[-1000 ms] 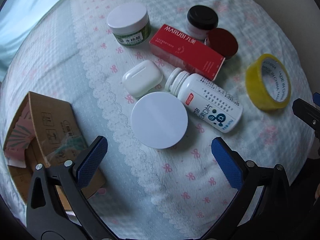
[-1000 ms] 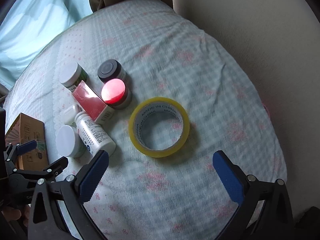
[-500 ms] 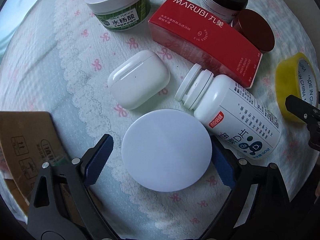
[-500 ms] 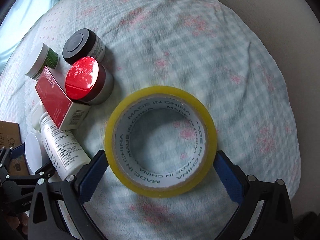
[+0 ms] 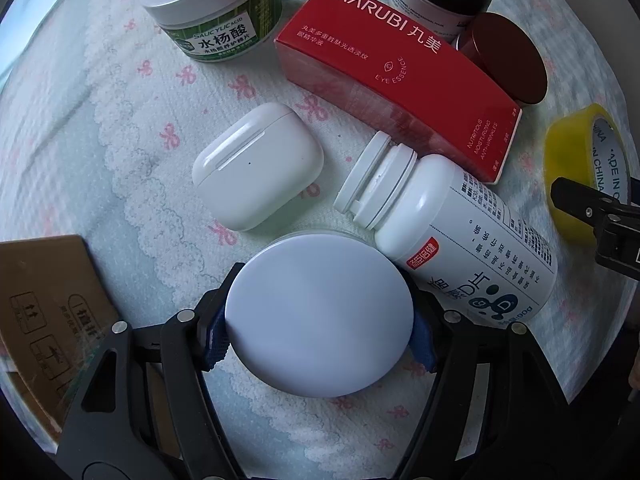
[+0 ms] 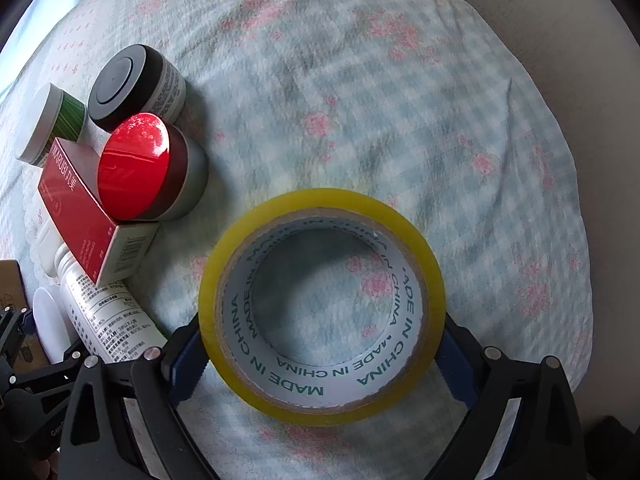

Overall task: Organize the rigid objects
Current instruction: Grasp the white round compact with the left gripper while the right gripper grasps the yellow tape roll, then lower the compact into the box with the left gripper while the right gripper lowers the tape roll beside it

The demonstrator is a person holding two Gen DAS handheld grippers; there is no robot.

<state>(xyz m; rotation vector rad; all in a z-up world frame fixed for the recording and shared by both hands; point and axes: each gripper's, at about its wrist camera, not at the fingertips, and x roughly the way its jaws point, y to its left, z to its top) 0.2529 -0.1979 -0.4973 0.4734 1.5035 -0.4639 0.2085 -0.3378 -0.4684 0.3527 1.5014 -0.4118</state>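
Item one, nearest me: my left gripper (image 5: 320, 334) points down, jaws closing, blue pads touching both sides of the round white-lidded jar (image 5: 320, 312); lid plain, smooth, matte. At its 2 o'clock lies a white pill bottle (image 5: 452, 240) on its side; at 11 o'clock, a white earbud case (image 5: 258, 170). Farther, at 12, a red carton (image 5: 396, 80); beyond it a green jar (image 5: 216, 12).

Item two: my right gripper (image 6: 320, 354) straddles the yellow tape roll (image 6: 320, 354) lying flat on the checked cloth (image 6: 400, 100), jaws closing, pads at its rim; firm contact unclear.
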